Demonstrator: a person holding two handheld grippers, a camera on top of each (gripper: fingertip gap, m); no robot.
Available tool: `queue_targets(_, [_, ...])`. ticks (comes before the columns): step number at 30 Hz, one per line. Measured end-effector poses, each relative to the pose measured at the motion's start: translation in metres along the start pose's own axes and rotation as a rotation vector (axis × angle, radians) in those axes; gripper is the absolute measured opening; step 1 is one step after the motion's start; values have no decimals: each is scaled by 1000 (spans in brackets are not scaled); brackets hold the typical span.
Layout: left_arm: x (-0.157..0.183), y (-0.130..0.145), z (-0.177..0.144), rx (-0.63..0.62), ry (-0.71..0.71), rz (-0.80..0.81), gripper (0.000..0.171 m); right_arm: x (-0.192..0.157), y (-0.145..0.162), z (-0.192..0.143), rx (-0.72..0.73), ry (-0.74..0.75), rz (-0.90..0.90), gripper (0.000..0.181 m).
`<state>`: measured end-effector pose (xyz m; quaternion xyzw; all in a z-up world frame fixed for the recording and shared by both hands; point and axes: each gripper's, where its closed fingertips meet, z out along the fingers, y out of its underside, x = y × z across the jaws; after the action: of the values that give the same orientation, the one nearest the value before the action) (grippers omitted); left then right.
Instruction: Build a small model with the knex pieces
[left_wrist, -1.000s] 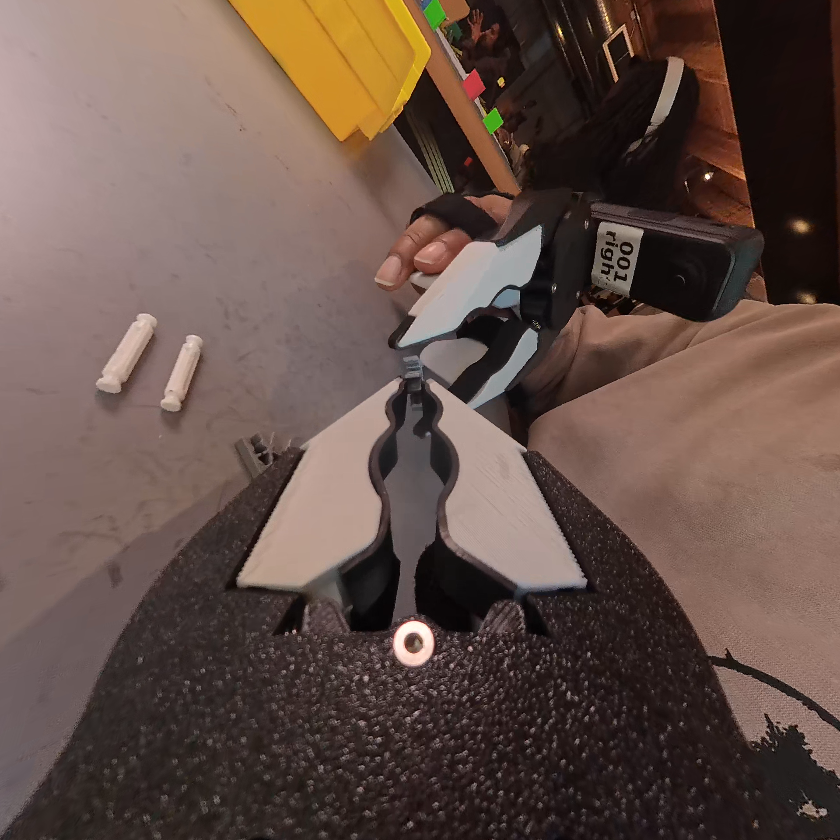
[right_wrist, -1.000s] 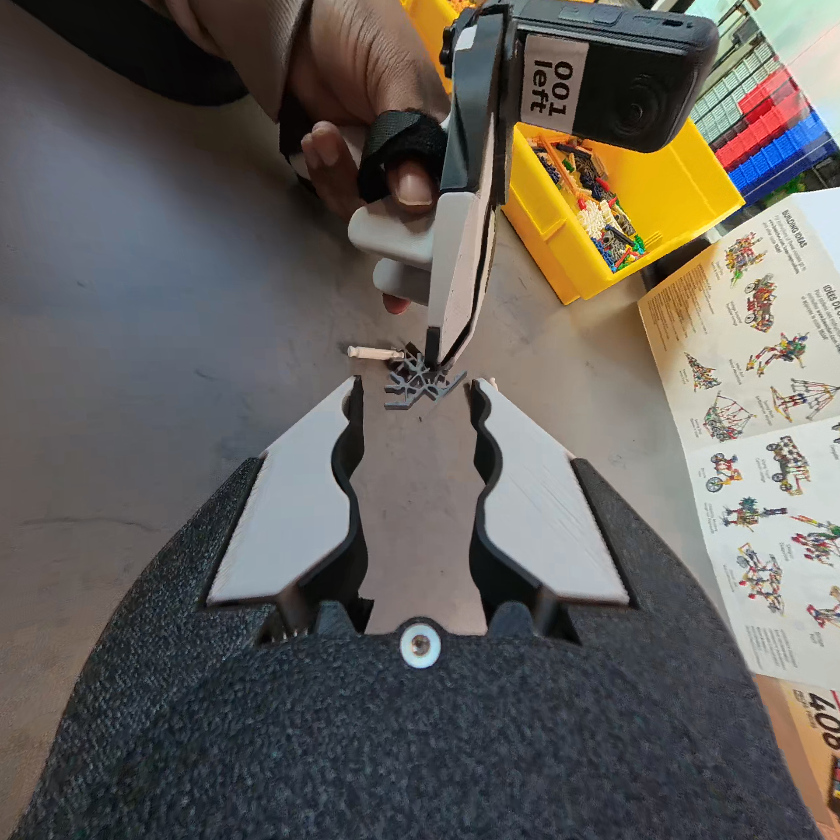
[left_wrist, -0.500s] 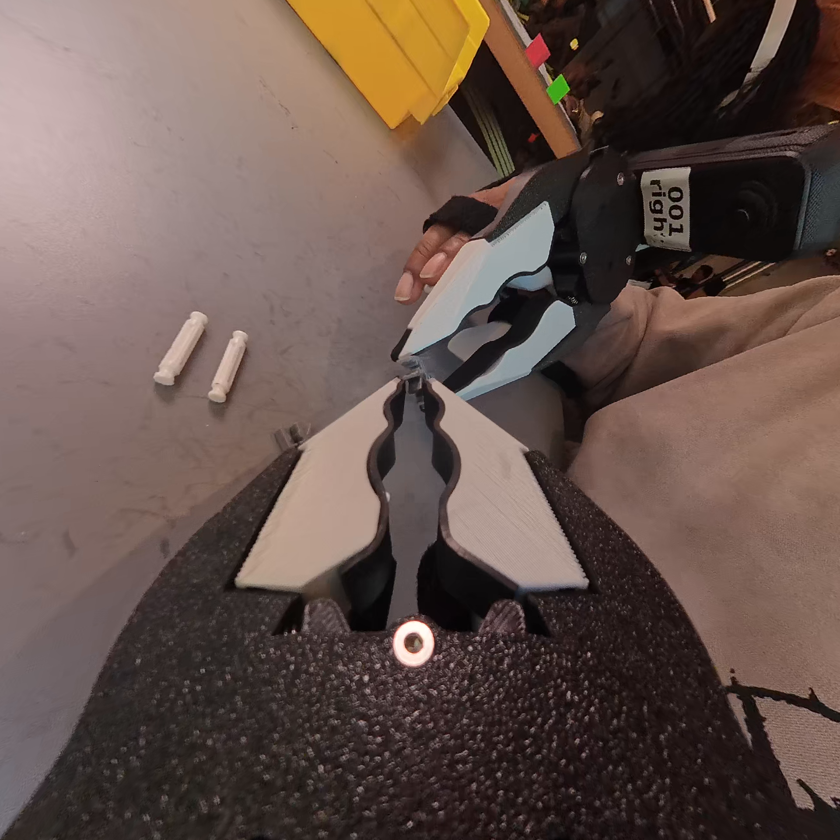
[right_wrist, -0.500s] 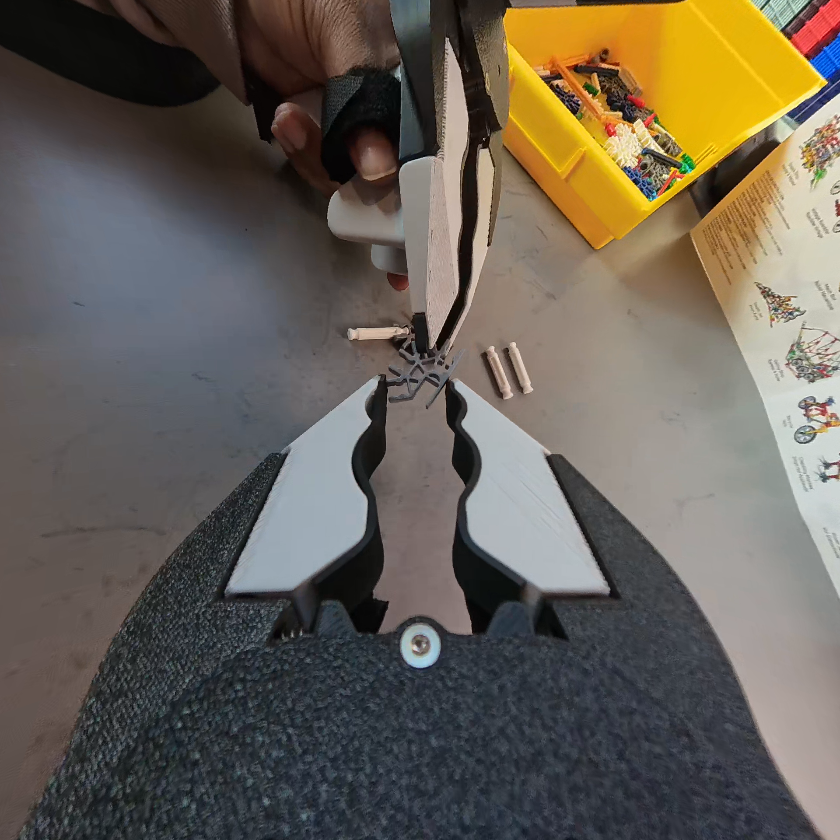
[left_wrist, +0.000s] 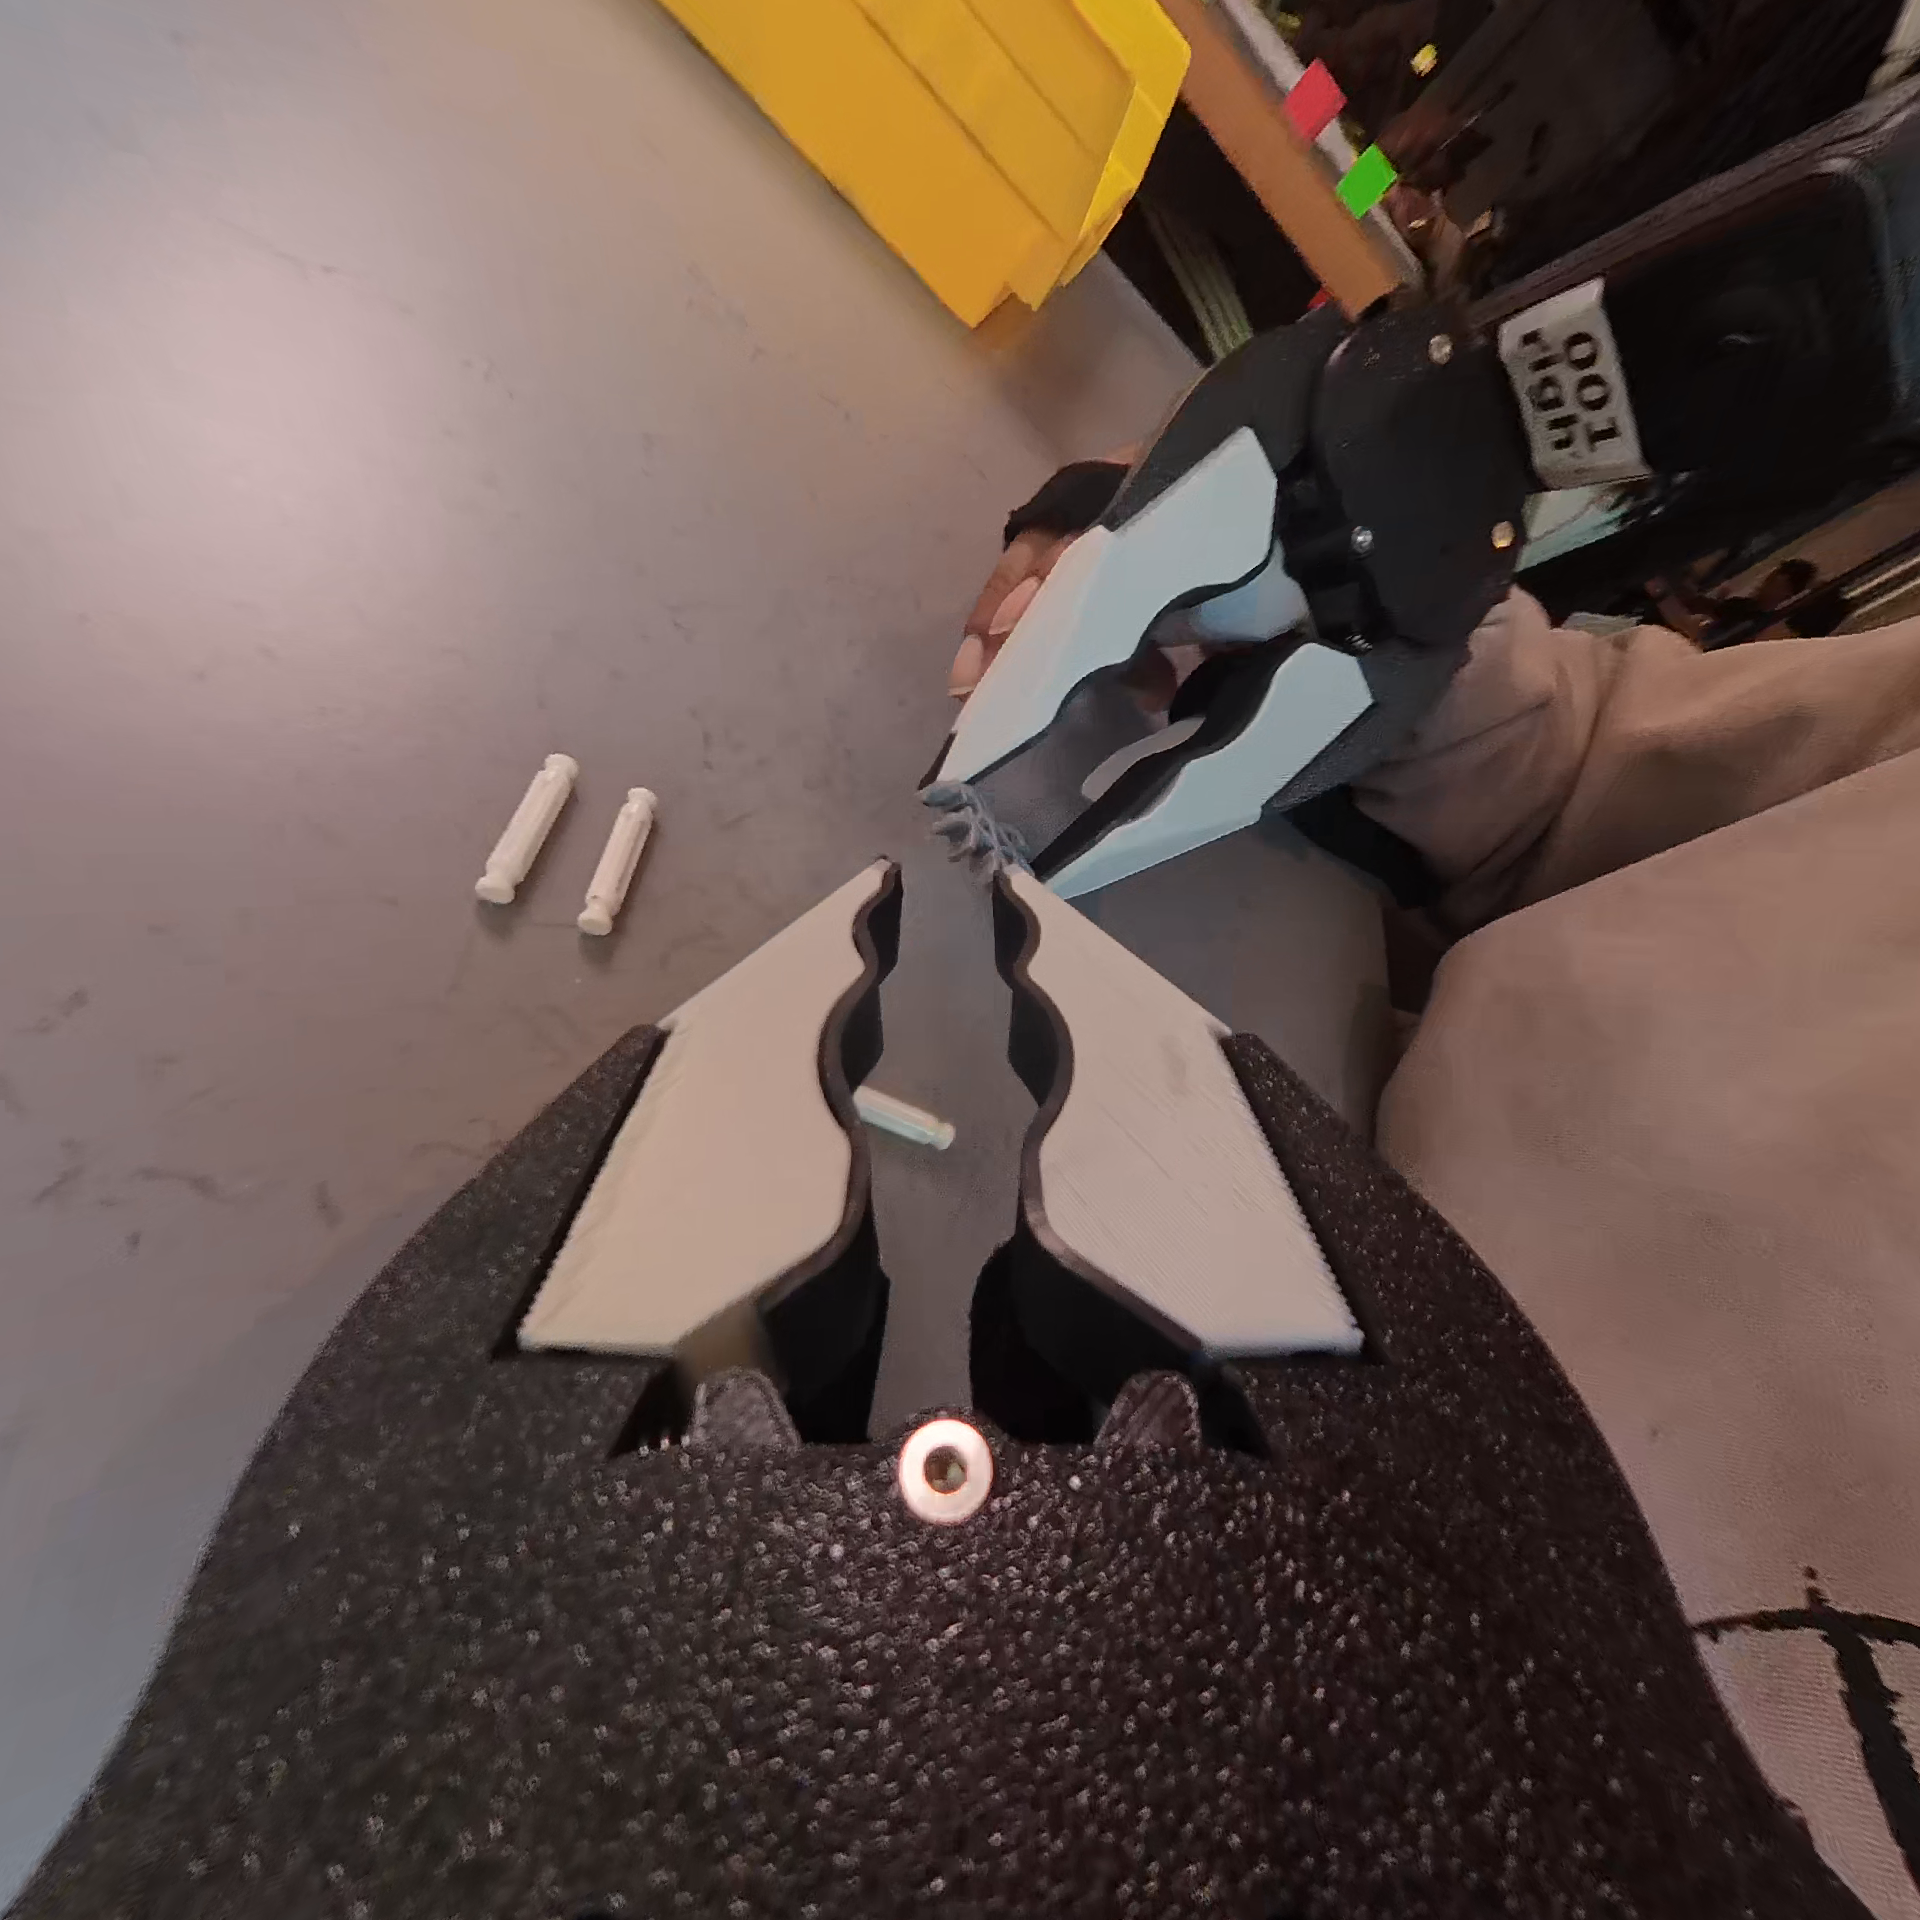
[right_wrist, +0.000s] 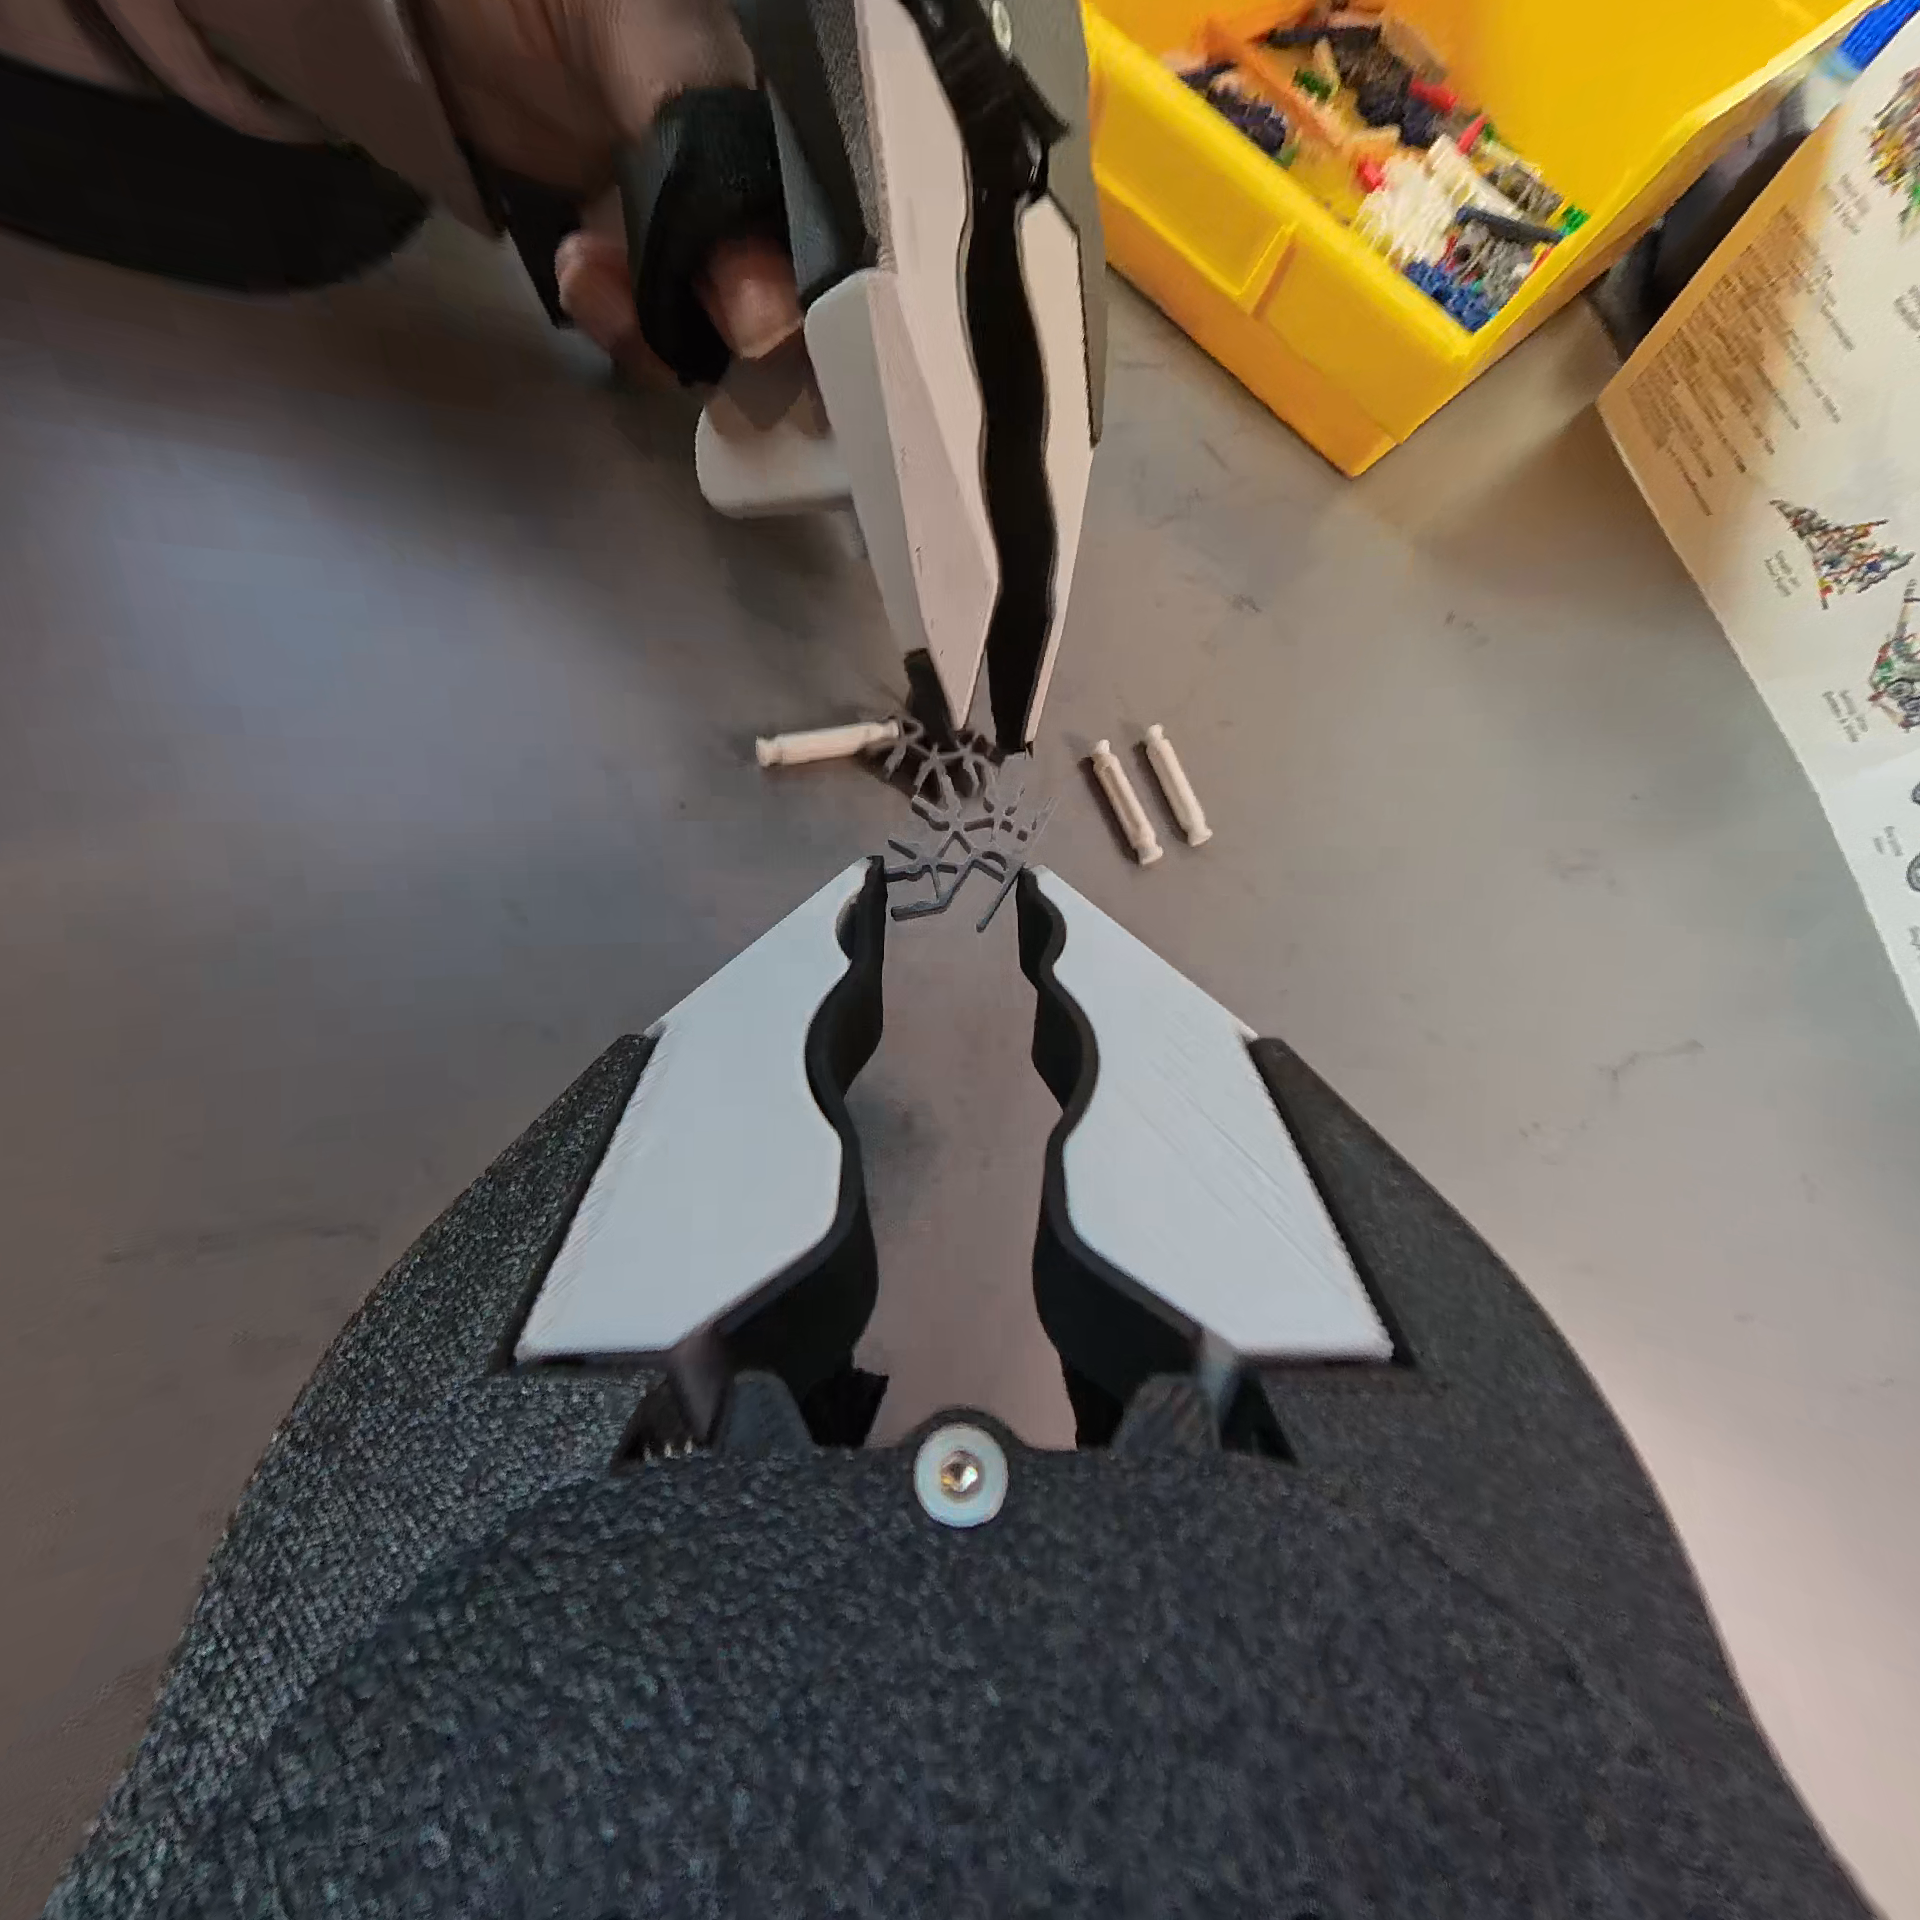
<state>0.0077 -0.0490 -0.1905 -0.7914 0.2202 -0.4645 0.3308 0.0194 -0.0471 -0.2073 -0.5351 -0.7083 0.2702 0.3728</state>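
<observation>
Your left gripper (left_wrist: 940, 883) has let go, jaws apart | right gripper (right_wrist: 951, 883) now clamps the grey snowflake connector (right_wrist: 961, 847) | grip edges blurred.

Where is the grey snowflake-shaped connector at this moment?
In the right wrist view, the grey connector sits between the fingertips of the right gripper, just below the left gripper, with the two white rods on its right.

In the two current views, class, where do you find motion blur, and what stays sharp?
Left wrist view: the right gripper and background are smeared, while the two white rods stay crisp. Right wrist view: the yellow bin and booklet blur; the rods stay fairly sharp.
</observation>
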Motion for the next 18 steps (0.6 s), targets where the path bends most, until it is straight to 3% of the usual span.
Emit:
queue_targets(4, [22,-17,-6,110,171,-76,21,6,-32,-15,188,37,7,23])
queue_targets(8, [29,-25,-7,158,202,-59,11,11,-38,-17,218,91,-24,22])
queue_targets(18, [9,-27,-5,154,-62,87,7,21,-24,-8,133,173,-36,22])
